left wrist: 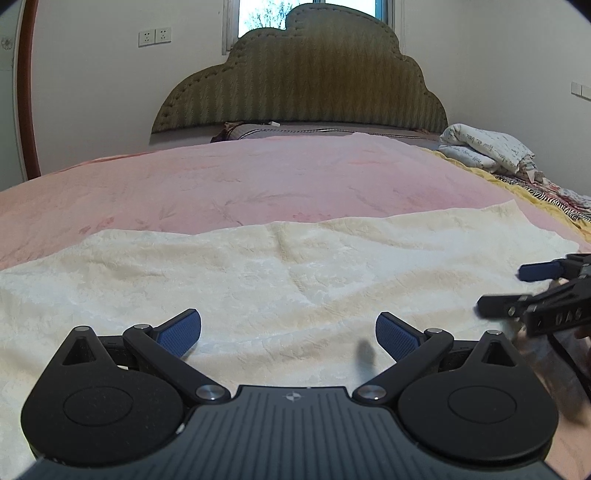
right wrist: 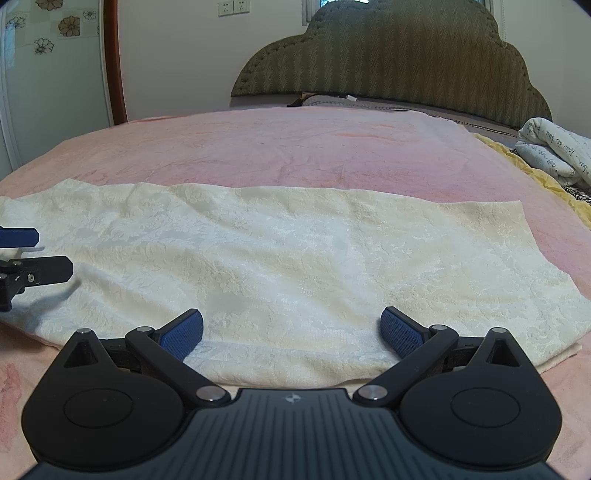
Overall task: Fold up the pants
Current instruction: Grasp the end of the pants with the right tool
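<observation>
Left wrist view: we record a bed under a pink blanket [left wrist: 258, 184], with one olive scalloped headboard [left wrist: 303, 81] against a pale wall far ahead of the left gripper [left wrist: 288, 332]. We count one window [left wrist: 266, 14] above the headboard and two wall sockets [left wrist: 155, 36] to its left. One rolled white quilt with script print [left wrist: 487, 147] lies ahead and to the right, near the bed's far edge, beside a yellow cover [left wrist: 517, 188].

We find one pair of cream pants [left wrist: 258, 288], spread flat across the blanket directly beneath and ahead of both grippers, running left to right. The left gripper stands released, its blue pads spread wide above the cloth, holding nothing. The right gripper [right wrist: 291, 332] is likewise spread wide and holds nothing, over the pants' near edge. Each gripper appears at the edge of the other's view, fingers apart.

Right wrist view: we note one brown-framed door [right wrist: 110, 59] and flower-patterned tiles [right wrist: 48, 26] far left.
</observation>
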`<state>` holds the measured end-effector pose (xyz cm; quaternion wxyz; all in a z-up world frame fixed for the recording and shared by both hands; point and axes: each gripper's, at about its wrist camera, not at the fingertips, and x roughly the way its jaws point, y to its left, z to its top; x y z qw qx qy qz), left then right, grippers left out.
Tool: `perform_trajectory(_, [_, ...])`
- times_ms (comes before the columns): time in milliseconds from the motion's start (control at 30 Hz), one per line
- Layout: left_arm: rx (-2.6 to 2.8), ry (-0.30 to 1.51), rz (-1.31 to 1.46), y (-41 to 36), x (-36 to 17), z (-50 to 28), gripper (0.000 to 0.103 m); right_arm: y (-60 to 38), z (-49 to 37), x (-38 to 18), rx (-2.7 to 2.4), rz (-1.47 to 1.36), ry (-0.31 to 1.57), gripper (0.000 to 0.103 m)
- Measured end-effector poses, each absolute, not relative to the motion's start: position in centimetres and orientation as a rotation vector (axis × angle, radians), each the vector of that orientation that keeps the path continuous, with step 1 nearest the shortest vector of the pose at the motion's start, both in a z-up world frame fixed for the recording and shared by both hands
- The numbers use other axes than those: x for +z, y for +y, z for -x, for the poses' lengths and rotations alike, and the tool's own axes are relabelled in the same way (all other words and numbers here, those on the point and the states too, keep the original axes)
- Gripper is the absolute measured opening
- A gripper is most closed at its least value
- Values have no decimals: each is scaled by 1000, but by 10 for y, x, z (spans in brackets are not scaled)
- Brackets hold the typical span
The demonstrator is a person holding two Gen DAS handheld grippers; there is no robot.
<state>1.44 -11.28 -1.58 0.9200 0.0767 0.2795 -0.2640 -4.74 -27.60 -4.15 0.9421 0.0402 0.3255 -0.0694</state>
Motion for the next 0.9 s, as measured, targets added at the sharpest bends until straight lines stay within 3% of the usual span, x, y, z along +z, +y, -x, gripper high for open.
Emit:
perform_trajectory(467, [-540, 618, -147, -112, -22, -20, 102, -390, 145, -45, -429, -782, 436, 103])
perform_trajectory(700, [-542, 613, -159, -114, -21, -20, 102, -411, 123, -49, -391, -824, 384, 99])
perform_trajectory(767, [-542, 614, -155, -114, -20, -20, 102, -419, 116, -52, -396, -852, 356, 91])
perform_trajectory(867, [-539, 619, -151, -114, -20, -21, 102, -437, 110, -59, -416, -920, 330, 53])
perform_trajectory(900, [-539, 620, -149, -114, -19, -21, 102, -442, 107, -61, -418, -938, 328, 36])
